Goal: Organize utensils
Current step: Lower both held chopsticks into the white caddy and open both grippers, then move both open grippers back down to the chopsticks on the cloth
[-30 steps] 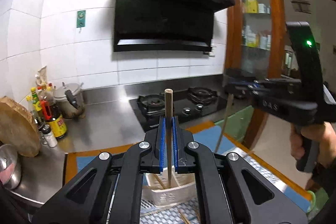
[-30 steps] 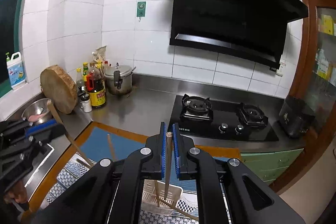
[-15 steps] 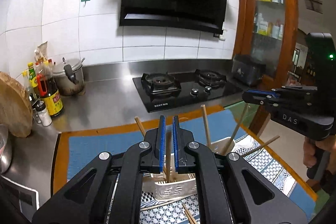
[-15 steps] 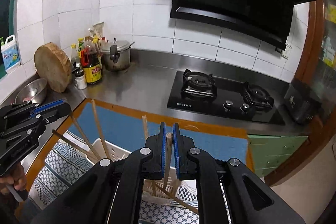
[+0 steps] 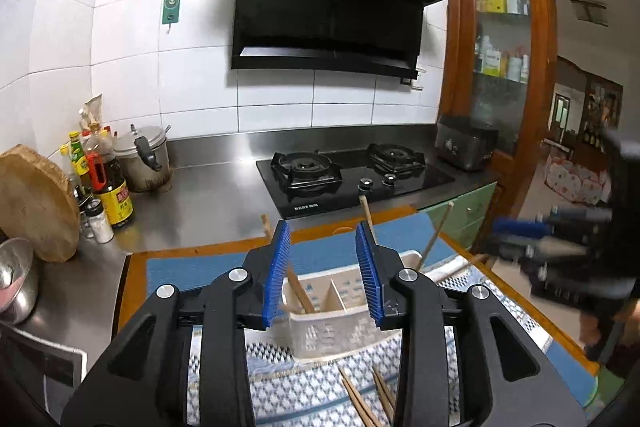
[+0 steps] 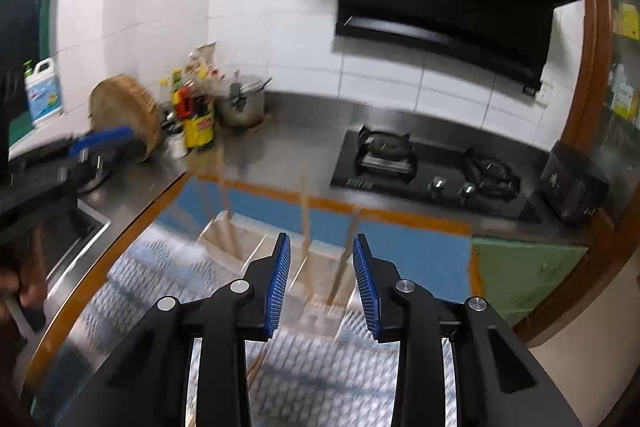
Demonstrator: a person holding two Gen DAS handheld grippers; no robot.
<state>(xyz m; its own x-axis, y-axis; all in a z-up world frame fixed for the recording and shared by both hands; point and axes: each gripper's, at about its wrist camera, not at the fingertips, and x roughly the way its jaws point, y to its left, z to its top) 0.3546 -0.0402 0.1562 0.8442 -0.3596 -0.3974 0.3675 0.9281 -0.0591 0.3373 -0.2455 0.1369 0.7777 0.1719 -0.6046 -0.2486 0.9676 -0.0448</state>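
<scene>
A: Report the status of the left tool (image 5: 323,273)

B: Its two blue ribbed pads stand wide apart with nothing between them. It hangs just above the white slotted plastic utensil basket (image 5: 340,327), which sits on the blue-and-white patterned cloth (image 5: 296,391) on the counter (image 5: 208,211)

A: And the right tool (image 6: 321,285)?

B: Same condition: pads spread wide, nothing gripped. It hovers over the same basket (image 6: 256,247); that view is blurred, so fine detail is lost. In the left view it appears at the right edge, also blurred

A: Location of the wooden chopsticks (image 5: 301,291)?

B: Several stand tilted inside the basket. In the left view one leans in the left compartment, and two more (image 5: 434,239) rise from the far right end. In the right view roughly three sticks (image 6: 306,211) stand in the compartments; the exact compartments cannot be determined through the blur. Two or three further chopsticks (image 5: 360,405) lie flat on the cloth, in front of the basket and well apart from it

A: Surroundings?

B: A black two-burner gas hob (image 5: 352,175) is set into the counter behind the cloth, under a black range hood (image 5: 336,7). At the left stand a round wooden chopping block (image 5: 38,203) leaning on the wall, a cluster of sauce bottles (image 5: 108,183) and a steel pressure cooker (image 5: 142,161)
</scene>
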